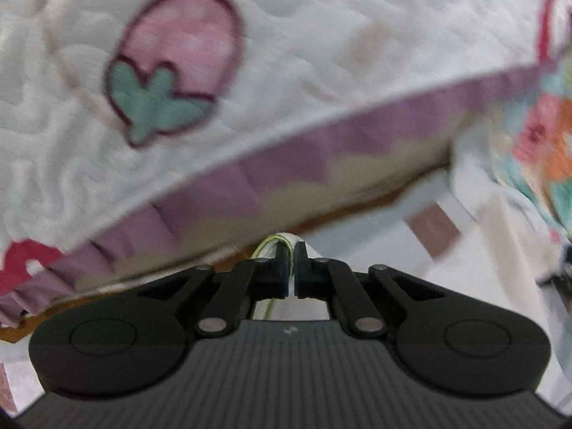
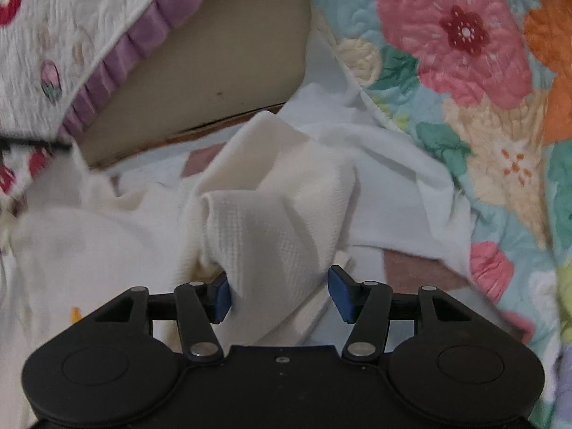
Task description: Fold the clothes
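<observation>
Quilted bedding [image 2: 464, 53] borders the floor where the white garment [image 2: 279, 214] lies bunched. Left claw [image 1: 291, 268] pinches its edge to lift; right claw [image 2: 280, 293] gapes around a fold.

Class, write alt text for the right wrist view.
An open right gripper straddles a bunched fold of white cloth, its blue pads apart. A floral quilt lies at right, a white quilt with purple ruffle at upper left.
</observation>
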Demonstrator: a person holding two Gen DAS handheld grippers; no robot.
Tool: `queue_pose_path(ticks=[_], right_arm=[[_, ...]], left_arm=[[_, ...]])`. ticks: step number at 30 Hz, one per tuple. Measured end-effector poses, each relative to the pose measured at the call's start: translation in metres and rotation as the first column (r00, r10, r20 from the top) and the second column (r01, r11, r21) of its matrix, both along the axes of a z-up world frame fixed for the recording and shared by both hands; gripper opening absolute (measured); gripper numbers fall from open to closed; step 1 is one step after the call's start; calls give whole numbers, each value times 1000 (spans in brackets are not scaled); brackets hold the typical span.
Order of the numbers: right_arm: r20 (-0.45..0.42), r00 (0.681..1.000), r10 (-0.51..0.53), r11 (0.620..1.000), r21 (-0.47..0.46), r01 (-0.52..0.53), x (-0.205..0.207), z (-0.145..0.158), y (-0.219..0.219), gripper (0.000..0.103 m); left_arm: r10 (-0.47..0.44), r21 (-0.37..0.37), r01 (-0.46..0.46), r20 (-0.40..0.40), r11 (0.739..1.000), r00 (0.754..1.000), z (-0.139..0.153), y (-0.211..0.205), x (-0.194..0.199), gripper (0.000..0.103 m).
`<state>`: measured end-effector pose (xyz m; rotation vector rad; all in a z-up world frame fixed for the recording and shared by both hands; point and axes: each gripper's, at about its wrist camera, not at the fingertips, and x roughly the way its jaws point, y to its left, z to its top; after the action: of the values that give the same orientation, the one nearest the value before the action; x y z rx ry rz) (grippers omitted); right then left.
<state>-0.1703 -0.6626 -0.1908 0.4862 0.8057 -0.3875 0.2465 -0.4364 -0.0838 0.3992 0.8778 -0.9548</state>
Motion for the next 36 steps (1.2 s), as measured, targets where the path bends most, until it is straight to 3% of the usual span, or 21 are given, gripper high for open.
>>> queue_pose_path(ticks=[2, 3, 4, 8, 10, 11, 13, 15, 17, 22, 24, 26, 27, 28, 29, 30, 32, 36], right_arm=[[-18, 1000, 3, 997, -83, -4, 2, 1, 3, 58], [-14, 1000, 0, 992, -125, -2, 2, 3, 5, 26], [7, 1000, -15, 986, -164, 16, -1, 9, 5, 6], [116, 982, -152, 941, -287, 180, -30, 46, -6, 5], [155, 967, -200, 883, -399, 247, -48, 73, -6, 5], [170, 963, -209, 849, -457, 265, -57, 87, -5, 5], [140, 969, -204, 777, -578, 247, -64, 102, -4, 4], [85, 975, -204, 705, -679, 207, -68, 107, -7, 4], [49, 975, -218, 679, -710, 188, -71, 109, -14, 4], [-81, 965, -249, 751, -645, 140, -82, 75, -28, 4], [-100, 954, -282, 798, -576, 176, -92, 58, -34, 5], [-90, 944, -317, 850, -468, 241, -105, 49, -40, 9], [-88, 939, -333, 869, -415, 269, -111, 45, -43, 28], [-94, 936, -339, 882, -377, 281, -115, 43, -46, 54], [-98, 934, -344, 895, -334, 294, -119, 40, -50, 59], [-95, 934, -344, 911, -275, 308, -121, 40, -57, 59], [-79, 933, -351, 929, -151, 337, -127, 40, -69, 60], [94, 883, -459, 881, 175, 439, -151, 47, -73, 61]], left_arm=[[44, 10, -44, 30, 999, 999, -9, -3, 5, 2], [66, 22, -67, 48, 997, 997, -17, -4, 5, 2], [80, 33, -82, 64, 996, 995, -24, -6, 3, 2], [106, 76, -115, 121, 990, 987, -44, -12, -2, 2], [118, 96, -131, 134, 987, 984, -52, -14, -4, 2], [145, 109, -156, 104, 982, 984, -55, -15, 1, 2], [189, 109, -194, 52, 975, 981, -62, -15, 7, 2], [191, 101, -197, 62, 975, 980, -66, -17, 8, 2], [188, 112, -196, 83, 974, 979, -70, -22, 5, 2], [181, 129, -204, 171, 970, 968, -76, -25, -3, 10], [96, 111, -135, 305, 984, 947, -64, -30, -30, 11], [-15, 94, -24, 391, 995, 920, -51, -34, -67, 19], [-60, 80, 28, 420, 996, 905, -44, -37, -86, 28], [-103, 68, 81, 450, 994, 887, -37, -39, -106, 36], [-144, 58, 133, 478, 989, 866, -30, -42, -125, 38], [-173, 41, 176, 482, 984, 859, -26, -46, -142, 42], [-245, 2, 270, 427, 963, 871, -24, -57, -175, 44], [-400, -39, 423, 256, 905, 880, -45, -85, -239, 48]])
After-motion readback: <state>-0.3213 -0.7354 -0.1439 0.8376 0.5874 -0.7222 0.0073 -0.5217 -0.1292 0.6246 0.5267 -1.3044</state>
